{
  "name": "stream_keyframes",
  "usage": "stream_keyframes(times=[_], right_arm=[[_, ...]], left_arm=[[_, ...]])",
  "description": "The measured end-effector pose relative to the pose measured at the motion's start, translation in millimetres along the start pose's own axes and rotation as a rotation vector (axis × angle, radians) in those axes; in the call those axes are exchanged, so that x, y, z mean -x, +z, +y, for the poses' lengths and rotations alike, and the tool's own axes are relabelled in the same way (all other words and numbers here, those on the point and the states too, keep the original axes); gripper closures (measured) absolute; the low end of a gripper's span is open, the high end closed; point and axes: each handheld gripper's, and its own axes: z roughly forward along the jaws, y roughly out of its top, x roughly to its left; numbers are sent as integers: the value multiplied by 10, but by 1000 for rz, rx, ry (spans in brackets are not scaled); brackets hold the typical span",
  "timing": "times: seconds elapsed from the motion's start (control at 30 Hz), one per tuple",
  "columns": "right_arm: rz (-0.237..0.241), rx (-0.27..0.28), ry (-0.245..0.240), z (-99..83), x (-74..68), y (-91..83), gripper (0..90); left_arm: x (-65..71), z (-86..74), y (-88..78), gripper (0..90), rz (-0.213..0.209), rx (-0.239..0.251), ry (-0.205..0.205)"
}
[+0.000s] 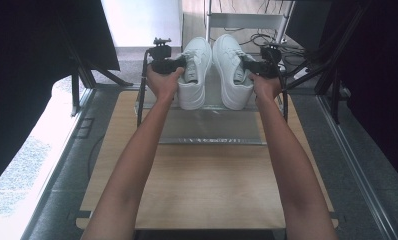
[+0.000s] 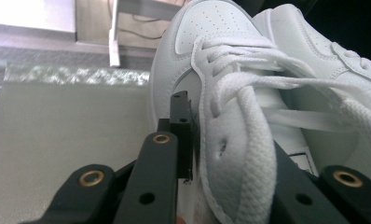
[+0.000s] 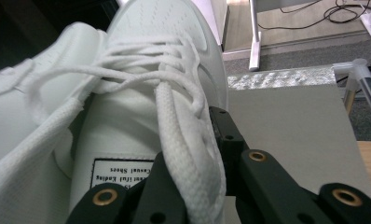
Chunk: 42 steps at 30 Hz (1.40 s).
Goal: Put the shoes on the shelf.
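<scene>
A wooden worktop [image 1: 207, 185] carries a grey mat [image 1: 212, 127] at its far end, and on that mat stand two white shoes side by side, toes pointing away from the person. The left shoe [image 1: 194, 75] and the right shoe [image 1: 232, 72] are low lace-up sneakers of smooth white material, with small punched holes over the toe and thick white soles. Flat woven white laces [image 2: 253, 135] run loose across the eyelets.

The left tongs [image 1: 179, 64] grip the outer side wall of the left shoe by its opening: one jaw lies outside the wall, the other inside, with wall and lace pinched between them. The right tongs [image 1: 252, 65] hold the right shoe the same way at its outer wall.

Inside the right shoe a white label [image 3: 123, 172] with a black border shows upside-down print; "Casual Shoes" can be read, the rest is too small.
</scene>
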Motion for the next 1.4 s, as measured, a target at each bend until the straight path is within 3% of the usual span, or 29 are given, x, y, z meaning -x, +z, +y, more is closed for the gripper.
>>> stream_keyframes(times=[0.1, 0.13, 0.23, 0.33, 0.43, 0.53, 0.57, 0.6, 0.67, 0.77, 0.93, 1.03, 1.2, 1.4], right_arm=[[-7, -3, -15, -7, -37, 33, 802], [-7, -6, -34, -23, -73, 71, 755], [-3, -35, -68, -55, -114, 167, 699], [13, -24, -55, -58, -91, 175, 648], [72, -15, -54, -44, -65, 140, 571], [115, 22, -68, -16, -54, 38, 557], [115, 22, -68, -16, -54, 38, 557], [145, 56, -66, -9, -37, -50, 544], [151, 68, -78, -6, -16, -134, 544], [138, 85, -105, -24, 33, -268, 549], [103, 115, -145, -100, 126, -461, 559], [116, 107, -162, -159, 182, -528, 568], [130, 102, -189, -255, 263, -623, 604], [113, 73, -271, -401, 302, -681, 701]], left_arm=[[6, -26, 47, 782, 13, -15, 4], [13, -67, 110, 773, 21, -29, 15], [6, -100, 181, 724, -42, -30, -39], [-4, -87, 182, 642, -63, -28, -13], [-30, -75, 136, 553, -90, -13, -16], [-23, -71, 86, 515, -75, -4, 17], [-11, -78, 50, 515, -64, 5, 43], [-1, -91, -5, 515, -87, 20, 50], [9, -101, -69, 522, -110, 27, 49], [5, -102, -139, 551, -133, 35, 42], [-16, -132, -353, 591, -214, 47, 20], [-22, -178, -440, 617, -218, 42, 54], [-99, -285, -573, 674, -240, 41, 63], [-163, -429, -690, 765, -216, 33, 110]])
